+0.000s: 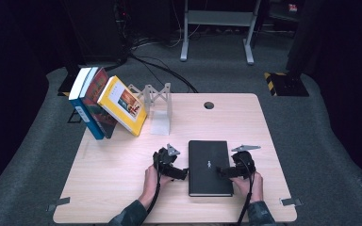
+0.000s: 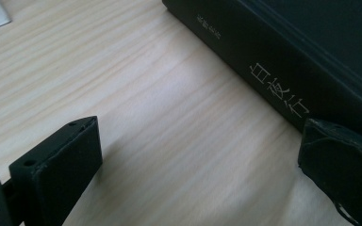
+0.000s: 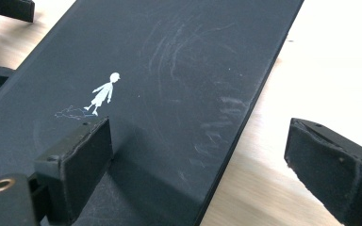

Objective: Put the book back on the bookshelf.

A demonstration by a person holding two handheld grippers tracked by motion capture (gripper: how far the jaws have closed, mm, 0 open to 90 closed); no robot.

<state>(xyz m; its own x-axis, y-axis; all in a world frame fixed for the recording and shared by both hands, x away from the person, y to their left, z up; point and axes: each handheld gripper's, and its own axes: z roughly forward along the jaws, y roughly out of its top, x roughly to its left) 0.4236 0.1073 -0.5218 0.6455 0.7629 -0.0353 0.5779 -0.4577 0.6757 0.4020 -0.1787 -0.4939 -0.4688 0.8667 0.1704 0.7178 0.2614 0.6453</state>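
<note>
Three upright books, one blue-spined (image 1: 82, 110), one red-covered (image 1: 95, 101) and one yellow-covered (image 1: 122, 105), are leaning together at the far left of the pale wooden table (image 1: 118, 188). Just to their right a grey metal bookend stand (image 1: 158, 101) is sitting on the tabletop, and a small round hole (image 1: 209, 105) is showing near the far edge.

Nearer the person, the left gripper (image 1: 179, 173) is resting beside the left edge of a flat black hardcover book (image 1: 209, 181), which is lying closed on the table near its front edge, a little right of centre. In the left gripper view its jaws are standing wide apart and holding nothing; one is sitting over bare wood, the other is close to the black book's spine (image 2: 273, 70), which is carrying pale printed characters. Whether that jaw is touching the spine cannot be told.

On the right, the right gripper (image 1: 222, 172) is reaching in over the book's right edge. In the right gripper view its jaws are likewise spread and gripping nothing: one is hanging over the cover (image 3: 169, 70), just beside a small white walking figure (image 3: 104, 92) printed there, and the other is hanging over the table beyond the book's edge.
</note>
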